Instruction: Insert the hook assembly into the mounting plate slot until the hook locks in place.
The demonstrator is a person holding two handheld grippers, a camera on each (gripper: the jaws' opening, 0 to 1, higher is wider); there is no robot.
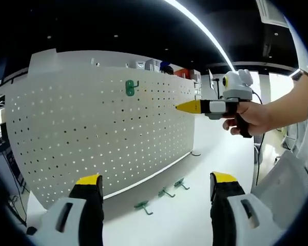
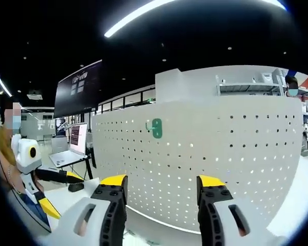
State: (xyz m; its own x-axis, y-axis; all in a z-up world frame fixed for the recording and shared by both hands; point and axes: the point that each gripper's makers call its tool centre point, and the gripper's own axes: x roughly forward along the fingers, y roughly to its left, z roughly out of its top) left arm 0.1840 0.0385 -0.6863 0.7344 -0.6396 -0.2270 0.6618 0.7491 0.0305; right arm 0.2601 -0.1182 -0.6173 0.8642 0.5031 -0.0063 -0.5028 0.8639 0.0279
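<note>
I see one green plastic hook point(image 1: 130, 87) mounted high on the white perforated pegboard point(image 1: 92, 133). Three more green hooks point(image 1: 164, 193) lie on the white bench point(image 1: 195, 169) along the board's lower edge. My left gripper point(image 1: 156, 187) and right gripper point(image 2: 161, 188) both stand wide, holding nothing.

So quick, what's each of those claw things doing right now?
Left gripper: open, holding nothing.
Right gripper: open, holding nothing.

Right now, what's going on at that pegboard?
A person holds a gripper in each hand in front of an upright white pegboard. One green hook already hangs on it, high up. Three more green hooks lie on the white table at the board's foot. The right gripper, jaws together and apparently empty, points at the board, held by a hand. The left gripper is open and empty, so no hook is picked up yet.
</note>
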